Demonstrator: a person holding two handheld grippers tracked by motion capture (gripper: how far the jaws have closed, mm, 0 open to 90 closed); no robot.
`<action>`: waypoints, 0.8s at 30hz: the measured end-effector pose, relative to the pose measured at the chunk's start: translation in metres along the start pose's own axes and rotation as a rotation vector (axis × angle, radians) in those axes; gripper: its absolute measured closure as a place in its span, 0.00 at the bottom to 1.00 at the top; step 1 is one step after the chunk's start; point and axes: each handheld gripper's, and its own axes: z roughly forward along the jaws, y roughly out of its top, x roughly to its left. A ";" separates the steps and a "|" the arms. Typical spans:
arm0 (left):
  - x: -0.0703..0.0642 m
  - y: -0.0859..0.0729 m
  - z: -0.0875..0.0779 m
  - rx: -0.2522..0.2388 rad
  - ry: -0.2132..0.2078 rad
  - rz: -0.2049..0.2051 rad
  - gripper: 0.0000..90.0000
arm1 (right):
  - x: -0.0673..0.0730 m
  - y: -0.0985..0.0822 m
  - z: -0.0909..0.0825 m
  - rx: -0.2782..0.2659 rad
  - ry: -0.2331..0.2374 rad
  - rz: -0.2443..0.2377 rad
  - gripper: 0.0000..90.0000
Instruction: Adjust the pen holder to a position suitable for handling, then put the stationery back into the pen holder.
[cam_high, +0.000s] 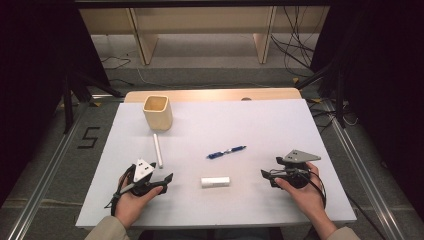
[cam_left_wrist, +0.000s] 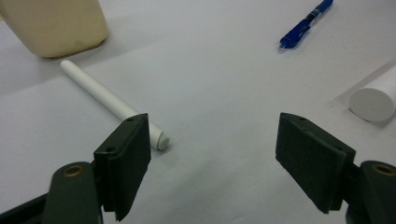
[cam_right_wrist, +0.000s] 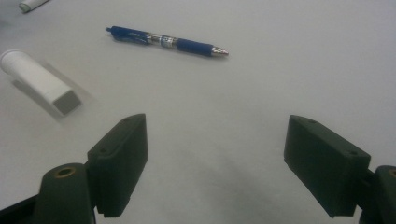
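White paper covers the table (cam_high: 280, 125), with dark floor and cables beyond. At the left, the cup (cam_high: 158, 112) stands upright, cut off at the top edge in the left gripper view. Below it lies the stick (cam_high: 158, 149), its near end partly hidden behind a jaw there. The left gripper (cam_high: 167, 180) rests with jaws wide apart, holding nothing. Between the grippers lie the tube (cam_high: 215, 181) and the pen (cam_high: 226, 151). The right gripper (cam_high: 266, 176) is likewise spread and empty.

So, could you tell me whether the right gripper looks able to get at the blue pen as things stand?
Probably yes. The right gripper is open and holds nothing, and bare table lies between it and the blue pen. The short white cylinder lies off to one side, out of that path.
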 end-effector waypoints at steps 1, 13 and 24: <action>0.000 0.000 0.000 0.000 0.001 0.000 0.29 | 0.000 0.000 0.000 -0.001 -0.002 -0.002 0.25; 0.000 0.000 0.000 0.001 0.000 -0.001 0.29 | 0.000 0.000 -0.001 -0.008 -0.005 0.000 0.25; 0.001 0.000 0.000 -0.005 0.004 -0.006 0.29 | 0.001 0.000 -0.001 -0.012 -0.006 -0.001 0.25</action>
